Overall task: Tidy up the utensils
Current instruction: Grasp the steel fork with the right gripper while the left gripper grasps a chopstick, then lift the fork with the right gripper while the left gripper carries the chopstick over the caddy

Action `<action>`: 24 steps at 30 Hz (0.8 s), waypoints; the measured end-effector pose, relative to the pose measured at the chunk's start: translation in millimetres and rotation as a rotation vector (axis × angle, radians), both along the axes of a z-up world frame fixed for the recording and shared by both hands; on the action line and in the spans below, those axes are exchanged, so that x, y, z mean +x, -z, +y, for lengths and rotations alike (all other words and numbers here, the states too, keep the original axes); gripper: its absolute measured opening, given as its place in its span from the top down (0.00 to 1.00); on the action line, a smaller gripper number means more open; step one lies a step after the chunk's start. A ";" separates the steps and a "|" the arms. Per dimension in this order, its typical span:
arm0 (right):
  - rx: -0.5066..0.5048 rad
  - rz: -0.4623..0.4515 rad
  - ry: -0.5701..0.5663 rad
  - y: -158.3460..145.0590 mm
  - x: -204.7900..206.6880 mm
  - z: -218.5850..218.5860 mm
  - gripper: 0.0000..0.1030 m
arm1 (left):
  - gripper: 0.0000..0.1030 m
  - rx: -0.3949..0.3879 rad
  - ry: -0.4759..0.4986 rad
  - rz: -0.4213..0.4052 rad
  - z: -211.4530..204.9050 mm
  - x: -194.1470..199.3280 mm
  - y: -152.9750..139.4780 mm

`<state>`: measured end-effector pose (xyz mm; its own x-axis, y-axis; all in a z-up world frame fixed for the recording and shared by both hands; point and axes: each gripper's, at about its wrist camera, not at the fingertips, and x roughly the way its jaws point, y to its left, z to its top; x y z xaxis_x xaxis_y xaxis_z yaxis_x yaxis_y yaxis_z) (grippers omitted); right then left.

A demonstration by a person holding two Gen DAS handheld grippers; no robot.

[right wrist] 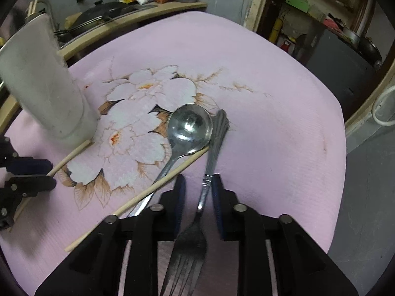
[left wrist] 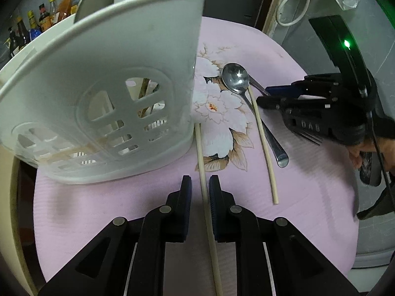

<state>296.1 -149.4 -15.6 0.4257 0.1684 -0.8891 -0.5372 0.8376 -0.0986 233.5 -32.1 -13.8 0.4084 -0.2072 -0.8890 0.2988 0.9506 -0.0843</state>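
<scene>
A white slotted utensil holder (left wrist: 103,91) stands on the pink floral mat (left wrist: 308,209); it also shows at the left of the right wrist view (right wrist: 47,91). My left gripper (left wrist: 200,185) is open, its fingers on either side of a pale chopstick (left wrist: 205,197) that lies on the mat. A second chopstick (left wrist: 264,145) lies across a metal spoon (left wrist: 235,76). My right gripper (right wrist: 197,185) is open around the handle of a metal fork (right wrist: 209,167), tines toward the camera. The spoon (right wrist: 187,125) and a chopstick (right wrist: 158,185) lie just left of it.
Sauce bottles (left wrist: 37,22) stand on a shelf behind the holder. A pan (right wrist: 98,17) and packets sit on a wooden counter beyond the mat. A white cable (left wrist: 293,5) hangs at the back right. The mat's edge drops off at the right (right wrist: 338,148).
</scene>
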 end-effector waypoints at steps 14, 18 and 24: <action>0.087 -0.070 0.061 -6.9 -22.4 -17.0 0.96 | 0.98 -0.100 -0.017 -0.110 7.2 -24.3 -11.2; 0.174 -0.165 0.088 -16.7 -45.2 -33.5 0.96 | 0.98 -0.168 -0.016 -0.207 9.4 -46.3 -19.0; 0.253 -0.342 0.099 -30.7 -88.5 -37.0 0.96 | 0.98 -0.218 -0.029 -0.338 9.6 -67.9 -29.7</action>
